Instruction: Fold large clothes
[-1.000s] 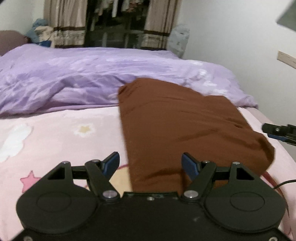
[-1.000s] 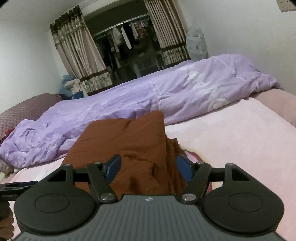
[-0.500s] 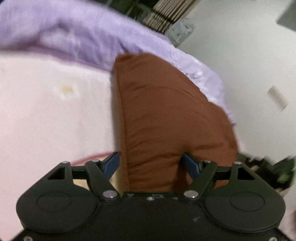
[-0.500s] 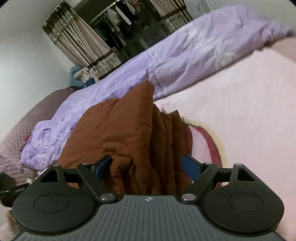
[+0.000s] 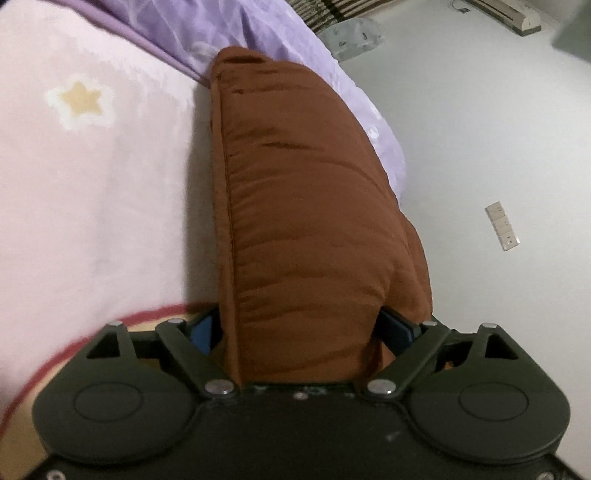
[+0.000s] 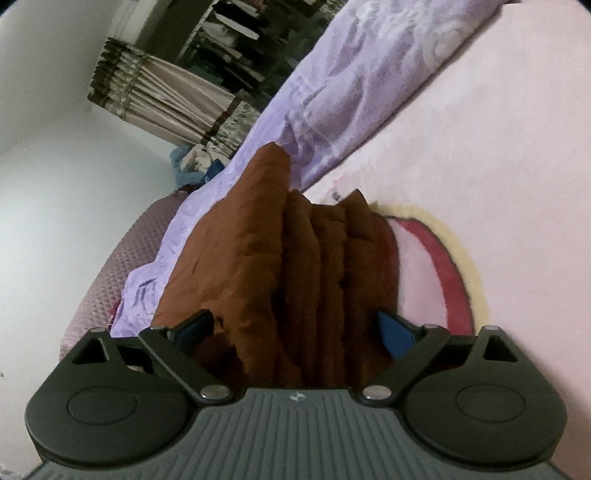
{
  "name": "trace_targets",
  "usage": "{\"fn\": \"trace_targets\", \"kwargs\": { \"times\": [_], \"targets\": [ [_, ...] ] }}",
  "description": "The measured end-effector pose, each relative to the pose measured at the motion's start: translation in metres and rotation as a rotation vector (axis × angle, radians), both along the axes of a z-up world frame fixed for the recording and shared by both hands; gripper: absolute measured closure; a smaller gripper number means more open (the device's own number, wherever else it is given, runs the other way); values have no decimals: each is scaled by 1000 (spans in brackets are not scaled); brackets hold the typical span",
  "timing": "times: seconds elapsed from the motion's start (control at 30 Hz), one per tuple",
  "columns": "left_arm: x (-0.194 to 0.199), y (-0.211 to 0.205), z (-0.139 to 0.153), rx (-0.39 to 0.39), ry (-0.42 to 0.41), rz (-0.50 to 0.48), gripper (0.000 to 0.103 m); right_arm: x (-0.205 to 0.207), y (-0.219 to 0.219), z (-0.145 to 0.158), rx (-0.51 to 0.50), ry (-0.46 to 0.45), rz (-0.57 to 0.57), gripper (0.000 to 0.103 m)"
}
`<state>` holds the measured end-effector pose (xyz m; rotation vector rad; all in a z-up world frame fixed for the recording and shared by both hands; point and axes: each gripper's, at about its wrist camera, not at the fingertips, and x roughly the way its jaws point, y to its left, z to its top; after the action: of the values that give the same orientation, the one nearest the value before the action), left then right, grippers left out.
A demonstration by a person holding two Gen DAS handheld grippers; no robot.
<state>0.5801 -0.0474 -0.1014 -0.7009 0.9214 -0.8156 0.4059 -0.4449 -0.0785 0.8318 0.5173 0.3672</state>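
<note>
A folded brown garment [image 5: 306, 206] lies on the pink bed sheet [image 5: 92, 192], its far end against the purple duvet [image 5: 280, 33]. My left gripper [image 5: 301, 328] is open, with the near edge of the garment filling the gap between its blue-padded fingers [image 5: 202, 329]. In the right wrist view the garment [image 6: 280, 258] shows as several stacked layers. My right gripper [image 6: 291, 330] is also open, and the layered edge sits between its fingers [image 6: 395, 328].
The purple duvet [image 6: 354, 92] lies bunched across the far side of the bed. A white wall with a socket plate [image 5: 502, 227] is on the right. Curtains [image 6: 166, 99] and a wardrobe stand beyond the bed, and a mauve pillow [image 6: 122, 266] is at the left.
Both grippers have tilted and pushed forward onto the garment's near edge. The cloth now sits deep between the fingers of each. The jaws stay wide open.
</note>
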Motion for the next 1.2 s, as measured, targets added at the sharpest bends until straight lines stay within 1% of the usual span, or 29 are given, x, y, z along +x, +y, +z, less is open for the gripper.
{"fn": "trace_targets", "kwargs": {
  "times": [0.1, 0.13, 0.37, 0.57, 0.6, 0.63, 0.67, 0.7, 0.73, 0.77, 0.8, 0.9, 1.0, 1.13, 1.2],
  "targets": [
    [6, 1, -7, -38, 16, -22, 10, 7, -1, 1, 15, 3, 19, 0],
    [8, 0, -7, -37, 12, -31, 10, 10, -1, 1, 18, 3, 28, 0],
    [22, -9, -1, -21, 30, -68, 6, 22, -2, -1, 70, -15, 67, 0],
    [22, -18, 4, 22, 32, -62, 3, 25, 8, 1, 57, -7, 62, 0],
    [21, -19, 5, 25, 33, -58, 3, 25, 10, 1, 61, -1, 60, 5],
    [19, -21, 6, 26, 32, -53, 5, 25, 11, 0, 66, 11, 52, 18],
    [17, -21, 7, 25, 26, -51, 8, 24, 11, -1, 77, 19, 50, 24],
    [14, -20, 8, 22, 15, -50, 9, 24, 10, -1, 90, 22, 51, 35],
    [8, -18, 12, 16, -2, -51, 10, 22, 11, -1, 104, 26, 46, 41],
    [4, -17, 15, 14, -14, -52, 10, 20, 11, 0, 110, 26, 42, 44],
    [1, -15, 18, 14, -22, -51, 10, 18, 12, 2, 113, 21, 42, 49],
    [-7, -7, 30, -2, -38, -51, 10, 15, 20, 12, 124, 1, 43, 56],
    [-20, 8, 49, 13, -87, -35, 10, 12, 35, 28, 117, -27, 57, 57],
    [-37, 45, 73, 8, -119, -14, 10, 12, 65, 49, 125, -66, 87, 57],
    [-51, 70, 82, 15, -136, -3, 10, 13, 86, 58, 127, -83, 117, 57]
  ]
}}
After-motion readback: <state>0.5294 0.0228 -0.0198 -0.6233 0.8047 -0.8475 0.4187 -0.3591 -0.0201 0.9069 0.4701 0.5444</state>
